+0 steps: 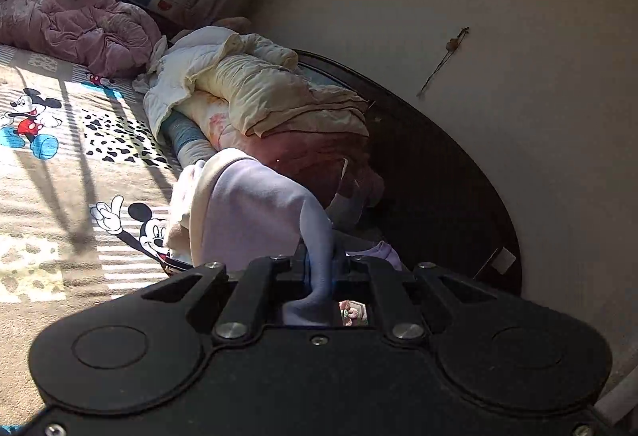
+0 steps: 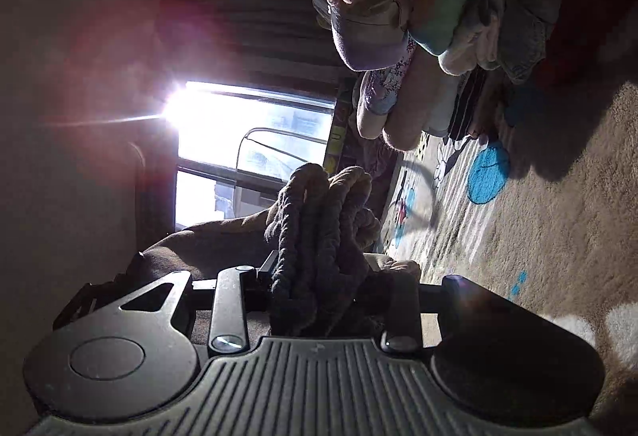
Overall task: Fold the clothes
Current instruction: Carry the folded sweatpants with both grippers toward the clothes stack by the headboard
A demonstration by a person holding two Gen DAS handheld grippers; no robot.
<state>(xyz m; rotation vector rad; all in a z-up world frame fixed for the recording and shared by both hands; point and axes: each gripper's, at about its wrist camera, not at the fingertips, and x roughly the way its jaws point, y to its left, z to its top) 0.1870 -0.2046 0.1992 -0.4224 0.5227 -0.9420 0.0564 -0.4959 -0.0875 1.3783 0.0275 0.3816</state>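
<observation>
My left gripper (image 1: pixel 321 260) is shut on a pale lilac garment (image 1: pixel 255 209), which bunches up just ahead of the jaws above a Mickey Mouse blanket (image 1: pixel 60 165). My right gripper (image 2: pixel 319 276) is shut on a thick brown cable-knit garment (image 2: pixel 319 228), which fills the jaws and hides the fingertips; this view is rolled sideways. A dark brown fabric part of it (image 2: pixel 207 248) trails off to the left.
A heap of cream and pink bedding and clothes (image 1: pixel 255 97) lies ahead by the dark curved headboard (image 1: pixel 438 173). A mauve quilt (image 1: pixel 71 25) lies under the window. A stack of folded clothes (image 2: pixel 438 5) sits on the blanket in the right view.
</observation>
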